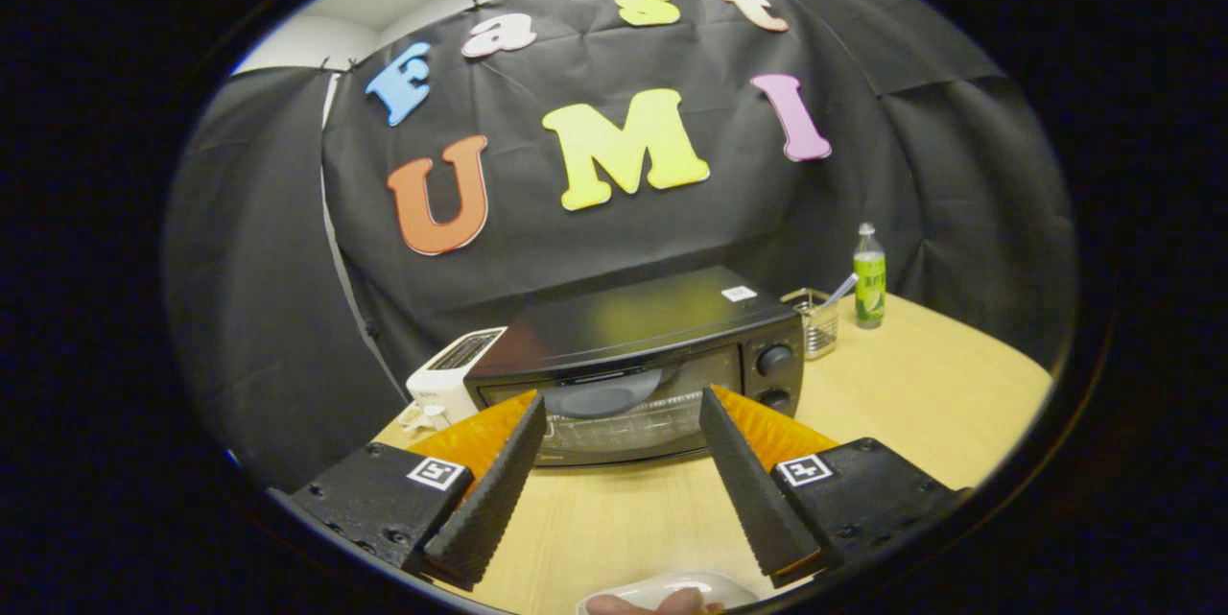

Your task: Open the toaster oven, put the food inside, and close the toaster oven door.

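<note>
My gripper (622, 409) has its fingers spread wide, holding nothing, above the tabletop (921, 385). The toaster oven (638, 361) stands just beyond the fingertips toward the tabletop's far edge: black body, door closed, a handle across the top of the glass door, two knobs (773, 361) at its right. A white toaster (451, 375) touches its left side. A glass cup (817, 322) and a green-labelled bottle (869, 277) stand to its right.

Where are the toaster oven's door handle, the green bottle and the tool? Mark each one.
door handle (606, 396), gripper view, middle of the dark bar on the shut door.
green bottle (869, 285), gripper view, on its label.
tool (624, 423), gripper view, midway between the open fingertips.
</note>
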{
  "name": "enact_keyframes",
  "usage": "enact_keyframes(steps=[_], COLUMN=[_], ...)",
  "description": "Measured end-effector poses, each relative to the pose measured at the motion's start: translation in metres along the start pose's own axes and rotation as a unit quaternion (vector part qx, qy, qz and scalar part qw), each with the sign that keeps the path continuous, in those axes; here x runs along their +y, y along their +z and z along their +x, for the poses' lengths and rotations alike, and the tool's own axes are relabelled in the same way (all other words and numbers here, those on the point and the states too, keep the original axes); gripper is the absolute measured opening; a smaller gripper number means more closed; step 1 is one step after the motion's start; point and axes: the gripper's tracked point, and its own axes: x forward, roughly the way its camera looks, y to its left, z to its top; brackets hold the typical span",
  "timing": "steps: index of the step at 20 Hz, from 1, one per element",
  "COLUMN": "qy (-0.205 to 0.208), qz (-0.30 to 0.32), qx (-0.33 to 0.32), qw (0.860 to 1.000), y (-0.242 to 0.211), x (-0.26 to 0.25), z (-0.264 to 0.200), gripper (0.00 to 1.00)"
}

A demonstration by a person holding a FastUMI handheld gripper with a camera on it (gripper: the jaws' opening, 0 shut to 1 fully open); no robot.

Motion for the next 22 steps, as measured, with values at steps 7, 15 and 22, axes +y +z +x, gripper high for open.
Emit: enact_keyframes(steps=[7, 15, 22], qy=[0.012, -0.009, -0.015], qz=[-0.046, -0.074, -0.081], qx=[-0.029, -0.034, -0.019], qw=[0.998, 0.997, 0.996], y=[0.011, -0.010, -0.007], x=[0.009, -0.014, -0.023], z=[-0.117, -0.210, -0.229], gripper=[1.00, 1.00, 1.00])
